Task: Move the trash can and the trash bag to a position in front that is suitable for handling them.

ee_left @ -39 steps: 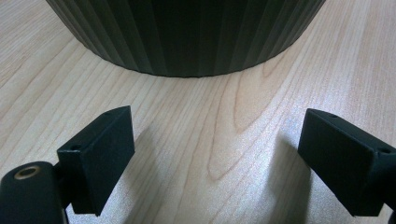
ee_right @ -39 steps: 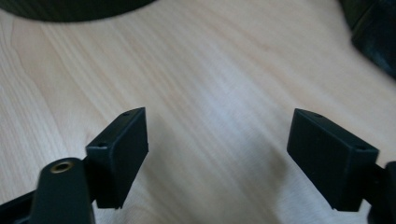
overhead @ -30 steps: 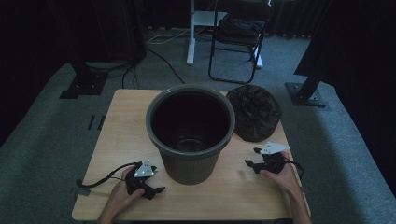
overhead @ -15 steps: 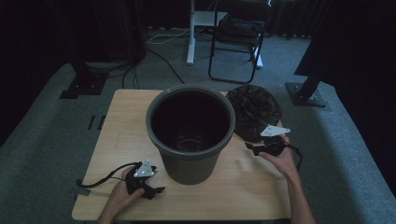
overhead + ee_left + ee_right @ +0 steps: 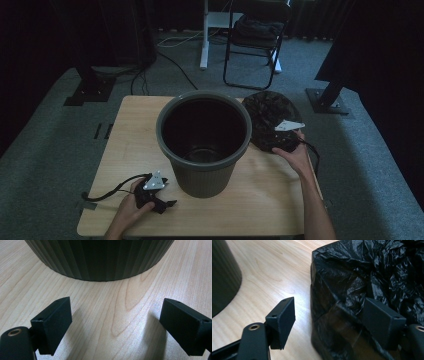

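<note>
Dark ribbed plastic bin (image 5: 205,142) stands upright at the centre of the wooden table (image 5: 132,130). Crumpled black plastic bag (image 5: 270,120) lies on the table at about 2 o'clock from the bin, just beside its rim (contact between the two cannot be told).

Right gripper (image 5: 282,142) sits at the near edge of the bag, roughly 3 o'clock from the bin. In the right gripper view its jaws stand wide apart and have just been opening; the edge of the bag (image 5: 367,282) lies between them, one jaw over the bag, the other over bare wood, pads not pressing.

Left gripper (image 5: 155,195) rests low over the table at about 7 o'clock from the bin. Jaws apart, bare wood between them (bin wall (image 5: 100,257) just ahead).
</note>
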### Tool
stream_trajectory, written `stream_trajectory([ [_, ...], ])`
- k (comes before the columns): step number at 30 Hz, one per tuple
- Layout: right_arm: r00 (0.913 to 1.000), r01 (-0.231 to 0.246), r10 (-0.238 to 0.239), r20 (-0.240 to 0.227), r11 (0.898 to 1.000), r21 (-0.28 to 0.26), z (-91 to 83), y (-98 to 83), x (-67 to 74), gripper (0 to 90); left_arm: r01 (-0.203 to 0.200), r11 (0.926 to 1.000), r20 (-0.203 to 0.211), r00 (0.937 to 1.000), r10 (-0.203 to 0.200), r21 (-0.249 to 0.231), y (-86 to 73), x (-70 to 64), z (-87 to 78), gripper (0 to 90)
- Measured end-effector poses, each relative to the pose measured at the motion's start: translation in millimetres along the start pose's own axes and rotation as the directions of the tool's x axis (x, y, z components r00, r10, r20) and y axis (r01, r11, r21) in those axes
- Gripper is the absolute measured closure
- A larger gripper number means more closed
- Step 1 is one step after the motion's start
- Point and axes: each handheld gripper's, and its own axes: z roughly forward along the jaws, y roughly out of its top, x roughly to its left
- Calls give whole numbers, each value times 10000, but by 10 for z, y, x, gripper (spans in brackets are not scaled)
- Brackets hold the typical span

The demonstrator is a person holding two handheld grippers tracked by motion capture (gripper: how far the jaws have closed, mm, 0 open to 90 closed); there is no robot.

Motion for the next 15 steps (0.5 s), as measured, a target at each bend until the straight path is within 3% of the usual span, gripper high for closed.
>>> stream_trajectory([
  [15,9997,234,-237,33,9973,695,268,105,-72,391,-8,10000,1,10000,8,9,0,0,0,109],
])
